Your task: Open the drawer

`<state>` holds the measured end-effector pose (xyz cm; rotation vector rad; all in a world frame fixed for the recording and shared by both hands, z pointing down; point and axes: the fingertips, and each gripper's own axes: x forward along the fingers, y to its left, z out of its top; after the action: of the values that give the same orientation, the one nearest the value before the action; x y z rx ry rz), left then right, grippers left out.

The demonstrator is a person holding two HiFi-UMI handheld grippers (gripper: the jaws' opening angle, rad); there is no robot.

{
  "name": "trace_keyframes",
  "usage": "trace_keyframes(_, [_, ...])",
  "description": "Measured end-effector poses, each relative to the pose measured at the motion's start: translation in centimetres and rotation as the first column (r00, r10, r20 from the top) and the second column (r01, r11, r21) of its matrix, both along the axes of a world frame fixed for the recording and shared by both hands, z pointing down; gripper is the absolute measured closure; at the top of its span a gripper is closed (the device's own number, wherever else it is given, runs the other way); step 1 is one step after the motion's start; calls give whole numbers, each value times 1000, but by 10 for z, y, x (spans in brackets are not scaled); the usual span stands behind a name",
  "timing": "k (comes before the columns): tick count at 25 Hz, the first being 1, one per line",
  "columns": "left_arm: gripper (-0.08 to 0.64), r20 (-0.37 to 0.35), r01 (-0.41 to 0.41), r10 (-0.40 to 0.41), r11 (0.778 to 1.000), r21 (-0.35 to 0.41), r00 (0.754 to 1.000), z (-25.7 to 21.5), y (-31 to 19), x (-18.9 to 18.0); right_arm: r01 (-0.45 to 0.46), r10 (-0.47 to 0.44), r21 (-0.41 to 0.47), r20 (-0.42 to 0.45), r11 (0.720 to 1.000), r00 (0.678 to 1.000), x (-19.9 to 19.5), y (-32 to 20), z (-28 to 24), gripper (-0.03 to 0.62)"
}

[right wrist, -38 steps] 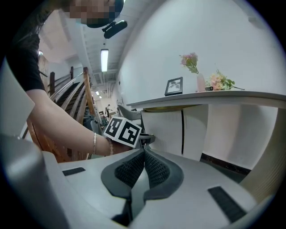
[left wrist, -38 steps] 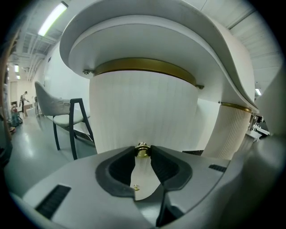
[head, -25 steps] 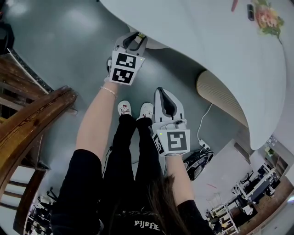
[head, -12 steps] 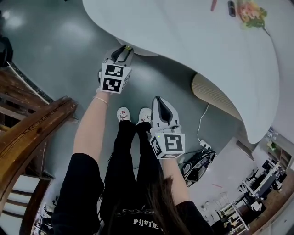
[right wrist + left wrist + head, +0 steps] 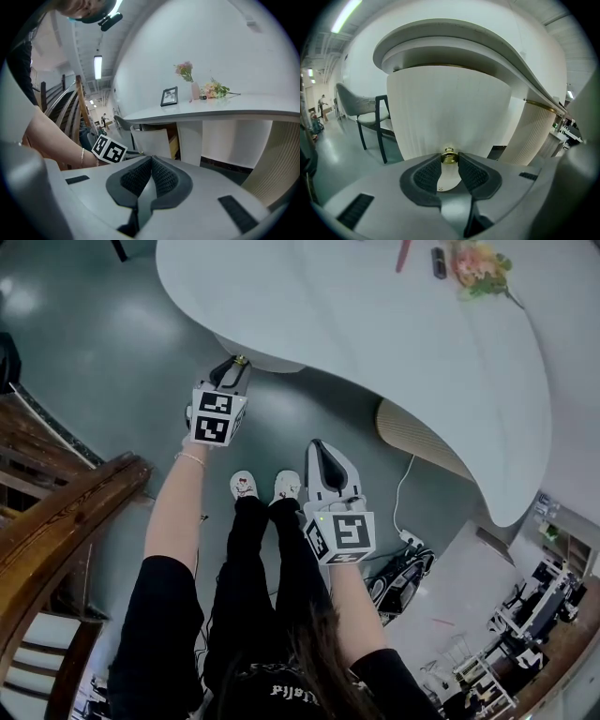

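Left gripper [image 5: 450, 159] has its jaws pinched on the little brass knob [image 5: 449, 153] of the drawer [image 5: 450, 108], the curved white front tucked right under the white table [image 5: 487, 42]. Can't see inside the drawer from any view, and from the head view the tabletop covers most of it. Right gripper [image 5: 151, 164] is back from the table, jaws together, nothing in them. Up top there's a small vase [image 5: 194, 91] holding pink flowers [image 5: 185, 70] – too tiny for more detail.
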<state>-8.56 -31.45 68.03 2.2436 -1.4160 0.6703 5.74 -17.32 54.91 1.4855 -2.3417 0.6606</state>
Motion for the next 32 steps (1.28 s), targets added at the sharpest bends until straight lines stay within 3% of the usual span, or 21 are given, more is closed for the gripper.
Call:
trace_keyframes(11, [434,-21,40,-40,999,-23,999,1,21,-6,15,-15,-6,1,1000,1000,0,2,-6,566])
trace_keyframes(24, [433,2,40,-40,997,-71,999,2,50,-18,15,-15,4,-2,1000,1000,-1,11,-19,566])
trace_keyframes(32, [433,26,37,-35,994,-101,999,2,70,-24,73,-72,22,-50,997,996,-13,21,-28,566])
